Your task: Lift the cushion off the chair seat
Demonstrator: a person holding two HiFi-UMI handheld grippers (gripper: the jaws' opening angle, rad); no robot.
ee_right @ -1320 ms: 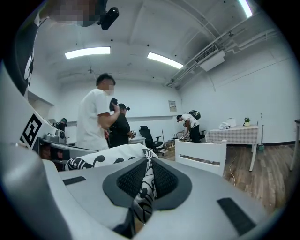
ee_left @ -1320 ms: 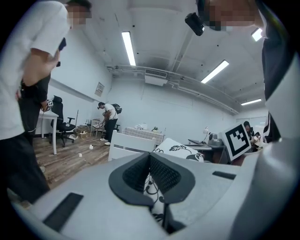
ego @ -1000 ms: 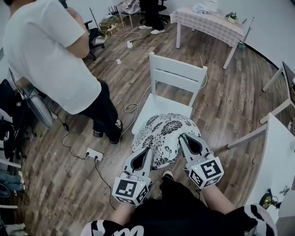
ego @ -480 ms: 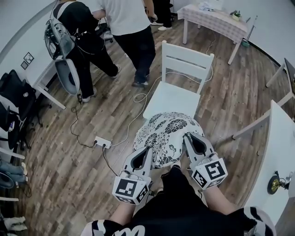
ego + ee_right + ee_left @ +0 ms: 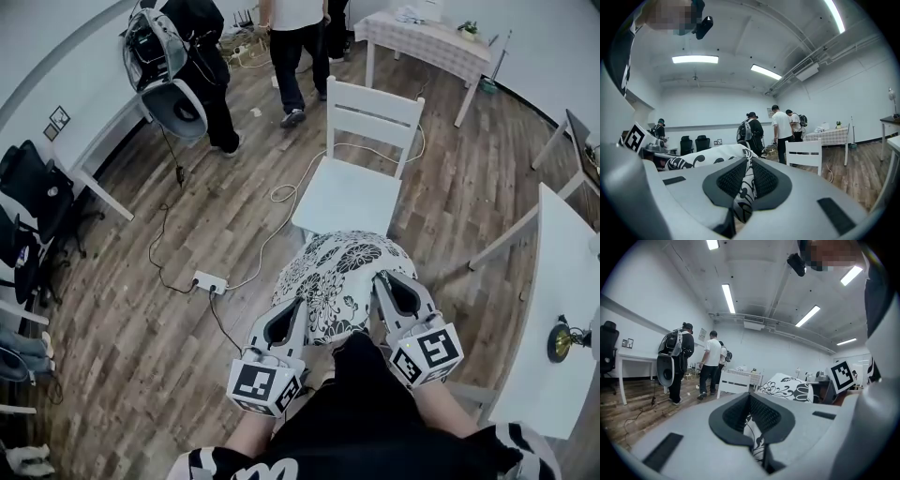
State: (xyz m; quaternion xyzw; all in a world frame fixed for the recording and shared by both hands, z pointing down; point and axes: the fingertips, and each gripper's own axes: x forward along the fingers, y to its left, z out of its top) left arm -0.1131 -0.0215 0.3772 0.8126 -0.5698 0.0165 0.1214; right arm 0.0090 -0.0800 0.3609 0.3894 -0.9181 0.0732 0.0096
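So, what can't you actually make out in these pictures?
- Underside of the cushion: head view, hidden by its own top. Its pinched edges are covered by the left gripper and the right gripper.
- Front legs of the chair: head view, hidden under its seat.
- Things on the checked table: head view, too small.
- Brassy object on the white table: head view, too small, near the right edge.
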